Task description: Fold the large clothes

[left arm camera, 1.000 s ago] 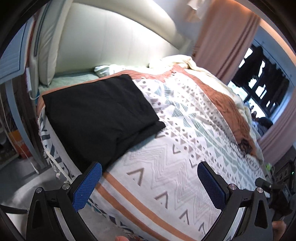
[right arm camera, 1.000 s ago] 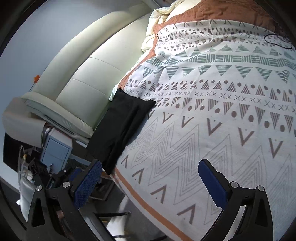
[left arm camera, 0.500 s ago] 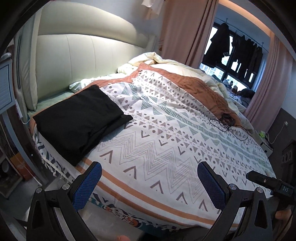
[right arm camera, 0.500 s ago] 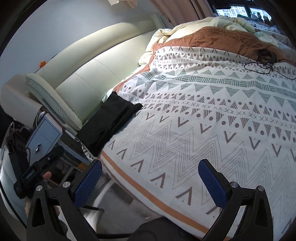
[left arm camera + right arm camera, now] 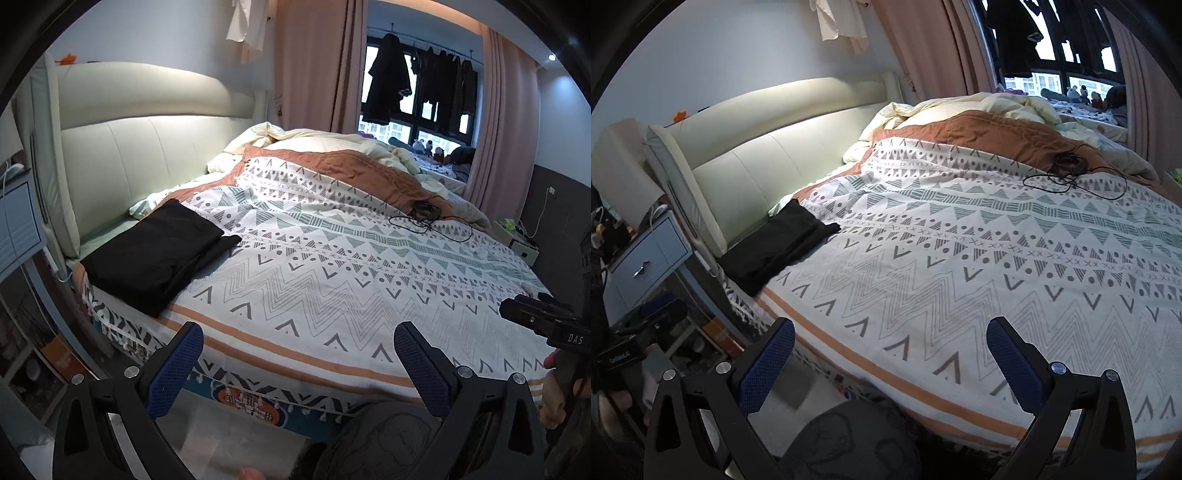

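Left wrist view: my left hand-held gripper hangs level off the bed's near edge, fingers spread wide with nothing between the blue pads. My right hand-held gripper shows at the right edge of this view, my hand wrapped around its grip below. In the right wrist view, that right hand-held gripper is likewise held out from the bed, fingers spread wide and touching nothing, and the left one appears low at the left side, dark and partly hidden.

Past the fingertips lies the patterned bedspread, white with grey chevrons and an orange stripe along the edge. The folded black garment rests flat on the bed's near left corner, ahead and to the left of both grippers and well apart from them, just beside the cream headboard. Farther across the bed a black cable lies coiled near the rust-coloured blanket. Beyond, pink curtains frame a window with dark clothes hanging.
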Tool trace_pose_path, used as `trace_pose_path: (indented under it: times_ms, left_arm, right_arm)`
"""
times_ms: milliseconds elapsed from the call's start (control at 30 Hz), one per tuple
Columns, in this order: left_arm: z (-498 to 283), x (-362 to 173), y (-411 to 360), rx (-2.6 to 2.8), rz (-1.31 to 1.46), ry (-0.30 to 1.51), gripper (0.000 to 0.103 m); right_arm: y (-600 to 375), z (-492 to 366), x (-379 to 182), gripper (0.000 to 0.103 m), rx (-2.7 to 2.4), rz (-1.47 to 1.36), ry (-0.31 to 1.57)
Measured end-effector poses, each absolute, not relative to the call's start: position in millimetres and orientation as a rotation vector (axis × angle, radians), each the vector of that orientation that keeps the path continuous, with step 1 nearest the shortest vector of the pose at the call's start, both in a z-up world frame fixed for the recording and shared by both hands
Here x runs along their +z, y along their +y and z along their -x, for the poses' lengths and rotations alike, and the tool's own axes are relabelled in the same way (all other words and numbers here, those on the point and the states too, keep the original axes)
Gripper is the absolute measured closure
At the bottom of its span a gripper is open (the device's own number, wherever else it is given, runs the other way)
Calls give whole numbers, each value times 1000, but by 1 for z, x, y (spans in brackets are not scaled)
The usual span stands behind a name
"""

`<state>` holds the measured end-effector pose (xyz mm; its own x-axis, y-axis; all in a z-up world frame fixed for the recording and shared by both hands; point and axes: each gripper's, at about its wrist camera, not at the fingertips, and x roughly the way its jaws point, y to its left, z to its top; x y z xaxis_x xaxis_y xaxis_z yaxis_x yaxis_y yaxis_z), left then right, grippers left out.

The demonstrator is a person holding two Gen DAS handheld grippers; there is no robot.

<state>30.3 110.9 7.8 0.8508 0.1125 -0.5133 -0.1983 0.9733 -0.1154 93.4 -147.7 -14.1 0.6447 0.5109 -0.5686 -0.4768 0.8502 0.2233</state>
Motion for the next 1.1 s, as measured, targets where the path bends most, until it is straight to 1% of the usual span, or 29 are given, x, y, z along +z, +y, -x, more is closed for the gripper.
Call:
trace_pose_path:
  times_ms: [167,467,733,1100]
  left_arm:
    - [-13,3,92,155,155,505,0]
    - [16,5,63,129,115,451,0]
    - [42,10,51,152,117,390,0]
    - [49,5,45,137,102,392,0]
  right_arm:
    - [-179,-66,-20,0,501,-76,662]
    - [-213,-29,-17,0,421,-19,623]
    - [-232,-2,-12,0,398,-56,597]
    - [-234,11,-22,0,399,-72,605]
